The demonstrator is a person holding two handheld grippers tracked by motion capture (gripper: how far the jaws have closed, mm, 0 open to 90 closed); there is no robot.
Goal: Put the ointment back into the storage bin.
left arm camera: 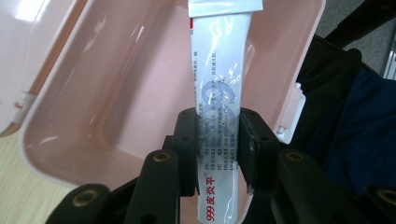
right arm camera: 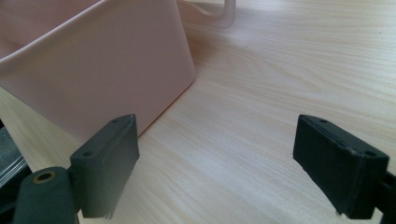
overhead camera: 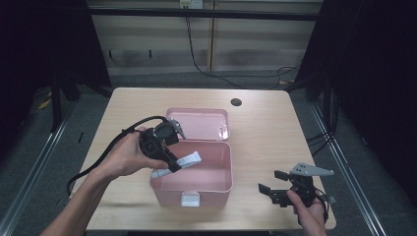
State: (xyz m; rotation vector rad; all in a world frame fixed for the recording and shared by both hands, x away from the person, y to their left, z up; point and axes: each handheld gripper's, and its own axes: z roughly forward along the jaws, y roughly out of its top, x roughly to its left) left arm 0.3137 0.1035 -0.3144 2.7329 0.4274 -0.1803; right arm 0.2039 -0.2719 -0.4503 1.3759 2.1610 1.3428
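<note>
From the high view, the left gripper (overhead camera: 169, 164) hung over the open pink storage box (overhead camera: 216, 183) in the middle of the counter (overhead camera: 265, 132), holding a white ointment tube (overhead camera: 186, 160) slantwise above the box's left half. The box's hinged lid (overhead camera: 199, 123) lay flat behind it. The right gripper (overhead camera: 273, 186) rested low at the counter's near right corner, well apart from the box.

In the left gripper view, the jaws were clamped on the ointment tube (left arm camera: 219, 116) across its printed lower body, the flat crimped end pointing away over the pink box's (left arm camera: 107, 93) bare interior. The tube looked light and soft-walled, with a glossy, probably slippery skin; squeezing mid-body would likely dent it, so a hold nearer the stiffer cap end seemed safer. Whether it touched the box floor could not be told.

In the right gripper view, the jaws stood wide with nothing between them, just over the wood-grain counter (right arm camera: 261, 93), beside the pink box's outer wall (right arm camera: 107, 65).
</note>
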